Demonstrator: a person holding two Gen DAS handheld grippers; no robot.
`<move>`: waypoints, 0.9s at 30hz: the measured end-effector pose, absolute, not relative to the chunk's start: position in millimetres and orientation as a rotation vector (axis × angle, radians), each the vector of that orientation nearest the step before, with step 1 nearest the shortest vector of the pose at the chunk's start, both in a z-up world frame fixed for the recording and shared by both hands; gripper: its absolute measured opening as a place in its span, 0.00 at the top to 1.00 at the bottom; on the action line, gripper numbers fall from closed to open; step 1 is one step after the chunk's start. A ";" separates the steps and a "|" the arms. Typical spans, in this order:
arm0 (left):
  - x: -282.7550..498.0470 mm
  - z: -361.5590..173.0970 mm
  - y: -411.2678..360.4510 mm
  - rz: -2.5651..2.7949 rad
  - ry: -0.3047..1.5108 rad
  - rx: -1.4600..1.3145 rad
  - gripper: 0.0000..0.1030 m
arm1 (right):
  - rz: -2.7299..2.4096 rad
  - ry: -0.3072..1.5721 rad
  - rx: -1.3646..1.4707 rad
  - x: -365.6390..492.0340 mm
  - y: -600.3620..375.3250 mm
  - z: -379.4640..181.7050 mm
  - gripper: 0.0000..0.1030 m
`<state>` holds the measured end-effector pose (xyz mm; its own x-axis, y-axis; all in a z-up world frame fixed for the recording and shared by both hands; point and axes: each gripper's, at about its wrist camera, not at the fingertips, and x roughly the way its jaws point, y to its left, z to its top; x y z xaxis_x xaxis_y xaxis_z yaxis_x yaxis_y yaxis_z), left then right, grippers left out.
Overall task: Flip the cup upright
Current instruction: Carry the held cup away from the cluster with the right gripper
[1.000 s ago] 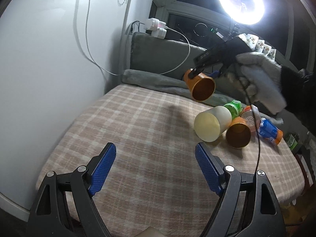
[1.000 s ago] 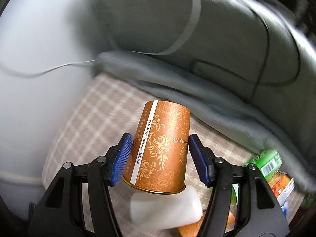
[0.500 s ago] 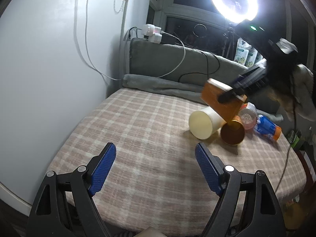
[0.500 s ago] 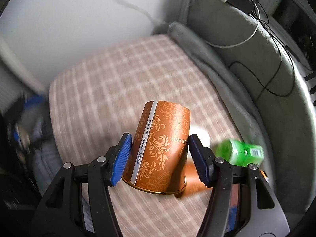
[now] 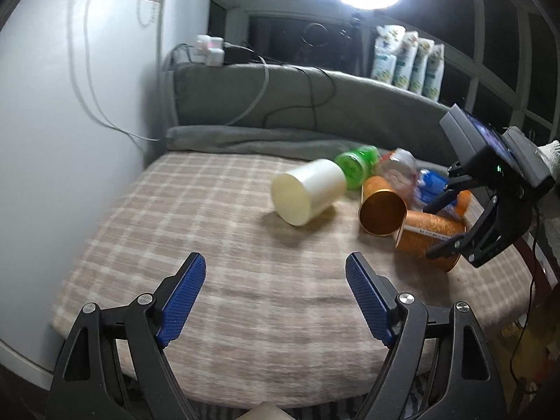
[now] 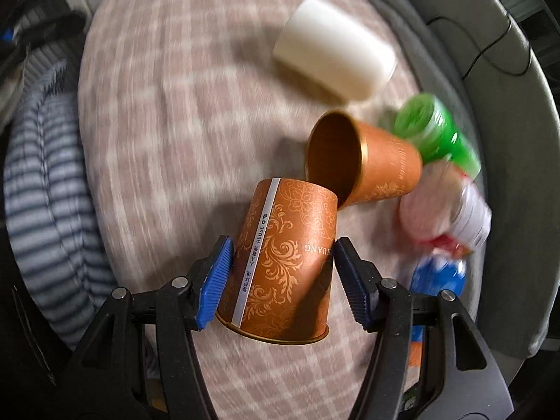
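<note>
My right gripper (image 6: 281,273) is shut on an orange patterned paper cup (image 6: 280,262), its closed base pointing away from the camera and its rim toward it. In the left wrist view this cup (image 5: 428,234) is held low over the plaid tabletop (image 5: 210,245) at the right, tilted on its side, in the right gripper (image 5: 451,227). A second orange cup (image 5: 381,206) lies on its side beside it, mouth facing the camera; it also shows in the right wrist view (image 6: 367,164). My left gripper (image 5: 274,297) is open and empty over the table's near edge.
A cream cup (image 5: 308,192) lies on its side mid-table. A green bottle (image 5: 357,164), a clear bottle (image 5: 399,168) and a blue-orange bottle (image 5: 434,185) lie behind the cups. A grey cushion (image 5: 297,105) with cables lines the back. Striped fabric (image 6: 45,192) lies off the table's edge.
My right gripper has carried the held orange cup down and to the right, and turned it, until it is low over the table next to the lying orange cup. My left gripper stays open.
</note>
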<state>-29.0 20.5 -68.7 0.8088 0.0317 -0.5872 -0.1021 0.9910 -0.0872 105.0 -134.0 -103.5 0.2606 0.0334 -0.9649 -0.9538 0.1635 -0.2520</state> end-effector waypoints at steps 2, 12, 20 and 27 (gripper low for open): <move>-25.7 -70.2 14.3 0.044 0.642 -0.110 0.20 | 0.925 1.032 -1.217 99.9 -141.9 -110.9 0.39; -10.4 -81.0 0.4 -0.050 0.727 -0.124 0.20 | 0.895 1.028 -1.117 120.5 -156.9 -112.7 0.35; 8.9 -89.1 -10.5 -0.182 0.812 -0.107 0.21 | 0.888 0.971 -0.901 136.6 -186.0 -87.2 0.32; 22.3 -76.7 -33.3 -0.283 0.802 0.053 0.21 | 0.818 0.938 -0.678 112.5 -222.5 -65.2 0.32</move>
<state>22.3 -33.3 -76.7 0.6596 -0.2302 -0.7155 0.2704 0.9609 -0.0599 112.5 -222.5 -65.2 0.3465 0.3019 -0.8881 -0.8387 0.5237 -0.1492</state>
